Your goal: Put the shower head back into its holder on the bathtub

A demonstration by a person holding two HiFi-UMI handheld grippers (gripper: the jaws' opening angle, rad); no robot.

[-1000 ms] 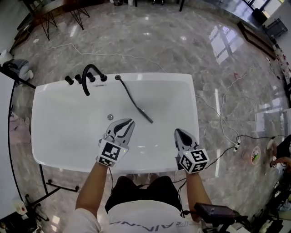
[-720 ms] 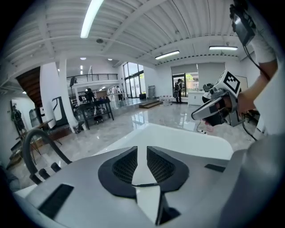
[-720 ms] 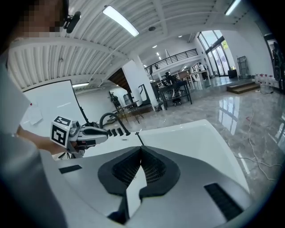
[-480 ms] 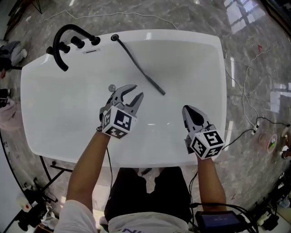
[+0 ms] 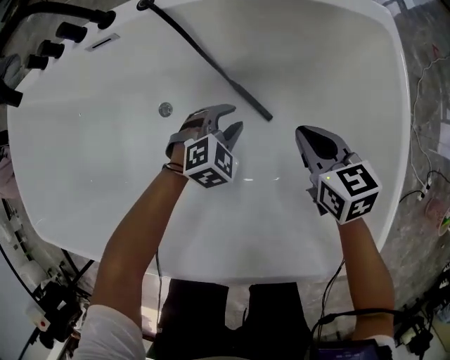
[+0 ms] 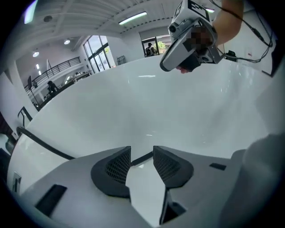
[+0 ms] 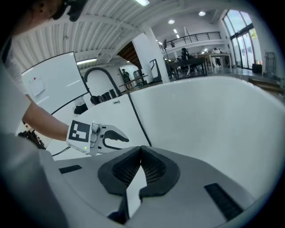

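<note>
A slim black shower head point(image 5: 246, 98) lies on the floor of the white bathtub point(image 5: 365, 63). Its black hose point(image 5: 186, 39) runs up to a round black fitting point(image 5: 144, 4) on the far rim. My left gripper point(image 5: 234, 118) hangs just short of the shower head's near end, and its jaws are opening with nothing between them. In the left gripper view the shower head point(image 6: 143, 156) shows past the gap of the left gripper point(image 6: 141, 153). My right gripper point(image 5: 304, 132) is shut and empty, to the right of the shower head. In the right gripper view the right gripper point(image 7: 140, 153) has its pads together.
A black arched faucet point(image 7: 100, 75) and black knobs point(image 5: 60, 39) stand on the tub's far left rim. A round metal drain point(image 5: 165, 109) sits in the floor left of my left gripper. Cables lie on the marble floor point(image 5: 425, 84) to the right of the tub.
Both grippers have dropped down into the tub towards the shower head. The left jaws have gone from shut to apart. The right jaws stay shut.
</note>
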